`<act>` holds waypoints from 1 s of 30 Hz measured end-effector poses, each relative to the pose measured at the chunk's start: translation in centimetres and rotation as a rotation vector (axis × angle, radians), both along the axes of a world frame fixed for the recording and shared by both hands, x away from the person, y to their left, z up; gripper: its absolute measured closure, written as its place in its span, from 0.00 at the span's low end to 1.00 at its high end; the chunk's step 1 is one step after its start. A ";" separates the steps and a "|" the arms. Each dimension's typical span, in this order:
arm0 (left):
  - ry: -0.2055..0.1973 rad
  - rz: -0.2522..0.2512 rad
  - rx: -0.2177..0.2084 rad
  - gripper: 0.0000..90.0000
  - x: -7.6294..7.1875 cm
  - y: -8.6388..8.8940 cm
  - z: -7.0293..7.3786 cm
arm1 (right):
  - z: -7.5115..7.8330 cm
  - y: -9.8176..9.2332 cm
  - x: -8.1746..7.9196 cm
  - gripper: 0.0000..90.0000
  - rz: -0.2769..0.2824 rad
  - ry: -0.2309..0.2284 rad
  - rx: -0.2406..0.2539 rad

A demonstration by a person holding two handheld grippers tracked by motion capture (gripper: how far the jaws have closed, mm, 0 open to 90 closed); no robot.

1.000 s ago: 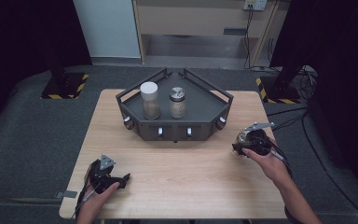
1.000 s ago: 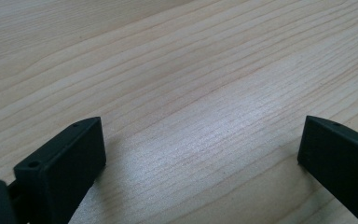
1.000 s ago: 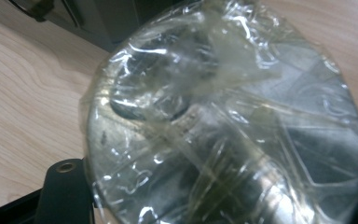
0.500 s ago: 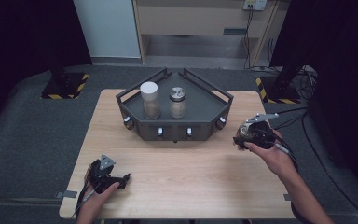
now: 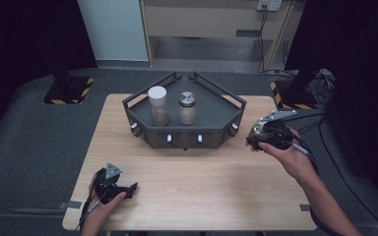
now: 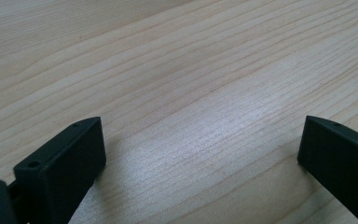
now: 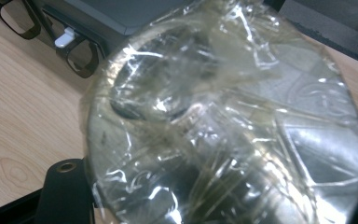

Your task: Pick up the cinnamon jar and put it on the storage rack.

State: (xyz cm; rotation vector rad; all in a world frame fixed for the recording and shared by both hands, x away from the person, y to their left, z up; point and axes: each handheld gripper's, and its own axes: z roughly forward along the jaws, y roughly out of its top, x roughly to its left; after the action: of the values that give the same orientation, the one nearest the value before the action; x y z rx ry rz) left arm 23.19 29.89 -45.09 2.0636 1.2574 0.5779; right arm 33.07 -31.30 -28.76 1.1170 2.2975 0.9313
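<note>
The jar, clear and wrapped in crinkled film, sits clamped in the right gripper, whose jaws are closed on it; a second ago it was lower and nearer the table edge, and it has since risen and drifted toward the tray. It is held just off the tray's right corner, above the table. Which way its long axis points I cannot tell. The left gripper rests low at the table's near left, unmoved, jaws wide apart and empty over bare wood.
</note>
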 end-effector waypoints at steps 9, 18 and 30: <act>0.000 0.000 0.000 0.00 0.0 0.0 0.0 | 1.4 0.6 0.5 0.35 0.002 -0.005 0.006; -0.001 0.002 -0.001 0.00 0.0 0.0 0.0 | 2.6 1.3 1.0 0.35 0.012 -0.013 0.007; 0.002 -0.001 -0.002 0.00 0.0 0.0 0.0 | 3.0 2.8 2.1 0.35 0.023 -0.009 -0.004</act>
State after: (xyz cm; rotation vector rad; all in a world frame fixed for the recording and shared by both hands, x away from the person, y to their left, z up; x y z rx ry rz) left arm 23.23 29.91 -45.09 2.0635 1.2570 0.5743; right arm 35.17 -28.48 -25.76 1.0849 2.3086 0.9380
